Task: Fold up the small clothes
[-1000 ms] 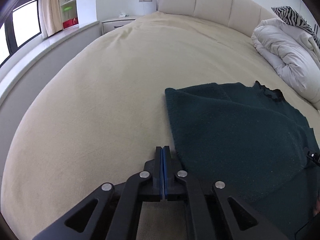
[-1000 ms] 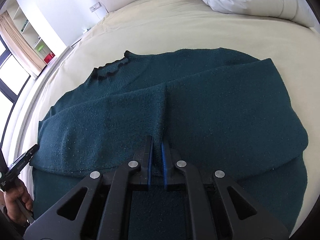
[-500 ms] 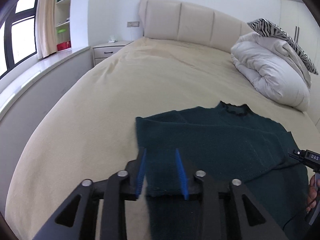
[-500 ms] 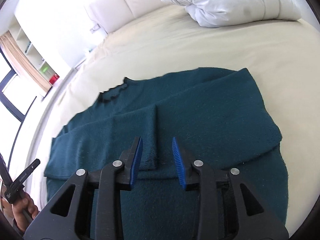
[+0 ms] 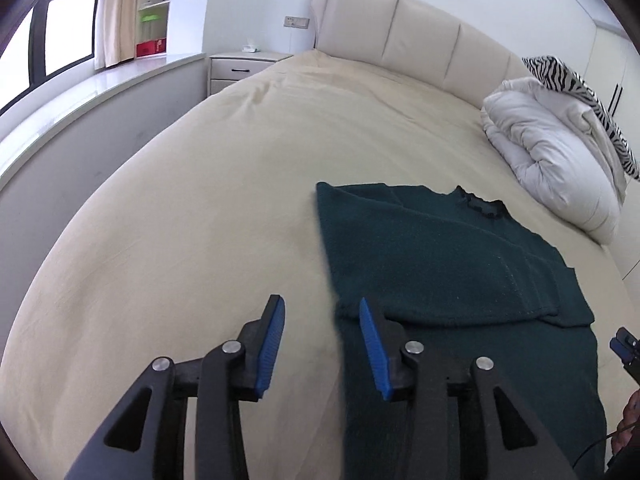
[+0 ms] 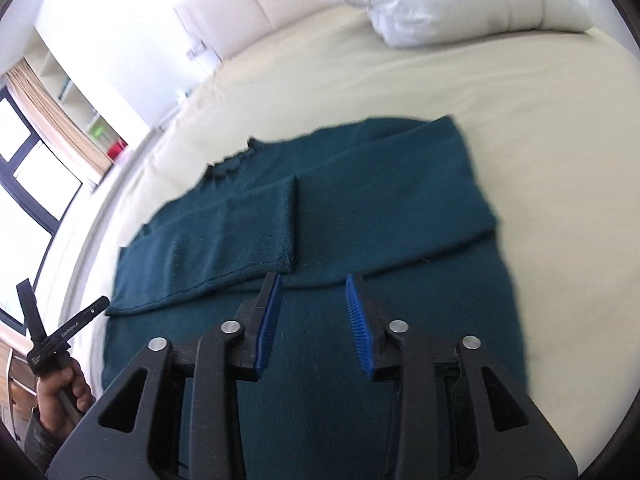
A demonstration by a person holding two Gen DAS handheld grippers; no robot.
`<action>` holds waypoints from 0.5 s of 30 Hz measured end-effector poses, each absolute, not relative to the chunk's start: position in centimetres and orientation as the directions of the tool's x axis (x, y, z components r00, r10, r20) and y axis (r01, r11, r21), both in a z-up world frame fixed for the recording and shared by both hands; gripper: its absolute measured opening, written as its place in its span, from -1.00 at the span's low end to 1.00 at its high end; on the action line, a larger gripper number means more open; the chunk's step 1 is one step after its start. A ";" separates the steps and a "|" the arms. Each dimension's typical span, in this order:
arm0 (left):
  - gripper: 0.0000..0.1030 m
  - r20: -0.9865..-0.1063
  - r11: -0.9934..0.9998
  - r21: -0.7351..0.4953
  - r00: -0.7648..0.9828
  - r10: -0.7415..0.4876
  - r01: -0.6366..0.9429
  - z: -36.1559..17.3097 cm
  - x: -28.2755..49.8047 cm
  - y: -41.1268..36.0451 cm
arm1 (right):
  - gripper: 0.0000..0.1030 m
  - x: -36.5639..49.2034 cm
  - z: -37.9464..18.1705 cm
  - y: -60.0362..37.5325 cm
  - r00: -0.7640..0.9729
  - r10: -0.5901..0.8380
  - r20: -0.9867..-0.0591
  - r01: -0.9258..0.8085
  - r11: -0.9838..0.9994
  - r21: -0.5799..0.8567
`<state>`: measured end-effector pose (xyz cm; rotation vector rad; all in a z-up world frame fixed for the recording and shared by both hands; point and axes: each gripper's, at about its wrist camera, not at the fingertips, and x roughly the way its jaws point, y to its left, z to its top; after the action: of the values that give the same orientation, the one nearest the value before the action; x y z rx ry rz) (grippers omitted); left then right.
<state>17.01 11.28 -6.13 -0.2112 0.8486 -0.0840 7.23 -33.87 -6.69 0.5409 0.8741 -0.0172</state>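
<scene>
A dark green knit sweater (image 5: 440,264) (image 6: 360,208) lies flat on the cream bed, both sleeves folded across its chest, neckline toward the headboard. My left gripper (image 5: 320,320) hovers above the sweater's left edge; its jaws are opening and nothing is between the blue pads. My right gripper (image 6: 312,300) hangs over the sweater's lower body just below the sleeve cuffs (image 6: 288,224); its jaws are opening too, with only air between them. The hand holding the left gripper (image 6: 60,384) shows at the lower left of the right wrist view.
A rolled white duvet (image 5: 552,160) with a zebra-print pillow (image 5: 576,88) lies by the padded headboard (image 5: 420,52). A nightstand (image 5: 244,64) and a window ledge (image 5: 80,92) run along the bed's left side. Bare cream sheet (image 5: 200,208) spreads left of the sweater.
Both grippers have gone from shut to open and have pulled back and up from the sweater. The sleeves now lie released across the chest.
</scene>
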 end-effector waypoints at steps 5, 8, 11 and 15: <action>0.27 -0.718 0.942 -0.334 0.643 -0.268 0.020 -5.7 9.8 13.1 | 0.37 -1.3 -5.2 -35.7 0.702 0.178 -0.690 0.227 0.862 0.454; 0.32 -0.726 0.914 -0.404 0.593 -0.349 0.043 -6.5 6.1 12.9 | 0.37 -5.6 -5.3 -37.1 0.687 0.172 -0.706 0.259 0.850 0.459; 0.32 -0.732 0.880 -0.472 0.534 -0.423 0.051 -7.6 3.3 12.4 | 0.37 -9.0 -5.5 -38.3 0.690 0.156 -0.707 0.298 0.829 0.474; 0.32 -0.744 0.865 -0.500 0.490 -0.454 0.042 -8.5 0.4 12.5 | 0.37 -13.0 -5.4 -40.7 0.680 0.159 -0.716 0.340 0.796 0.500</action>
<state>0.36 12.53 -8.45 -0.4517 1.0215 -0.3140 -12.99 -40.71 -5.41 0.6604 0.8319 -0.1102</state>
